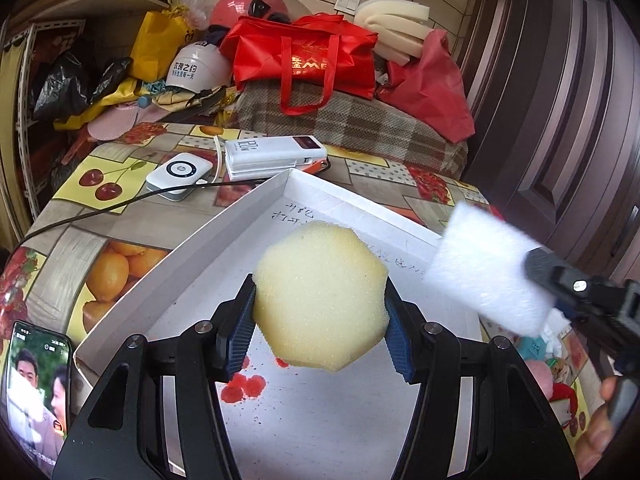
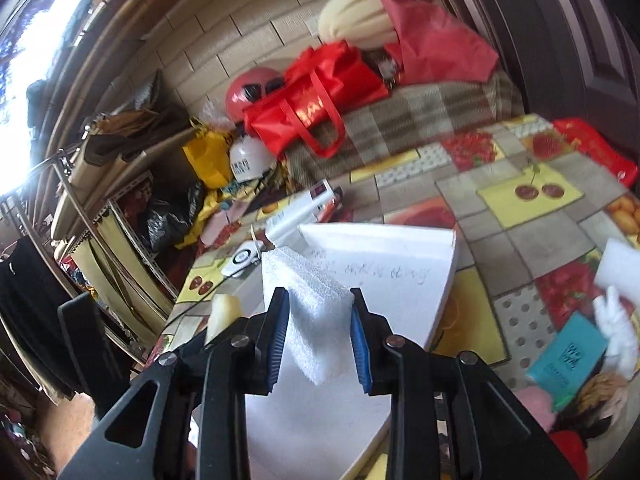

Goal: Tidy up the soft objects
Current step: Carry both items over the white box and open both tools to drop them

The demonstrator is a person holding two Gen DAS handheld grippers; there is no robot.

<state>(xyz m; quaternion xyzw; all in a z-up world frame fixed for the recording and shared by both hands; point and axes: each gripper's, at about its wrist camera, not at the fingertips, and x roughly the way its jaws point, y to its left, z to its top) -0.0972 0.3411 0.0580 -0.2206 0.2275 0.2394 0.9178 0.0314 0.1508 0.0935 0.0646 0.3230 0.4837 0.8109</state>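
Both grippers loaded, carrying soft pieces over the white box.

The left gripper (image 1: 320, 320) is closed part-way on a yellow sponge (image 1: 320, 300), held above the white box (image 1: 256, 196); the right gripper (image 2: 320, 336) pinches a white foam block (image 2: 308, 304) over the same box's right side. This looks like the placing step: next, each should lower into the box and open, side by side, on the fruit-print tablecloth (image 1: 120, 208).

Cluttered home room, fruit-print oilcloth over the bench (image 1: 120, 184), plaid blanket (image 1: 360, 120) piled with red tote bag (image 1: 304, 60) and helmets, metal shelving (image 2: 132, 208) of bags, tiled wall, dark wooden door (image 1: 560, 100).
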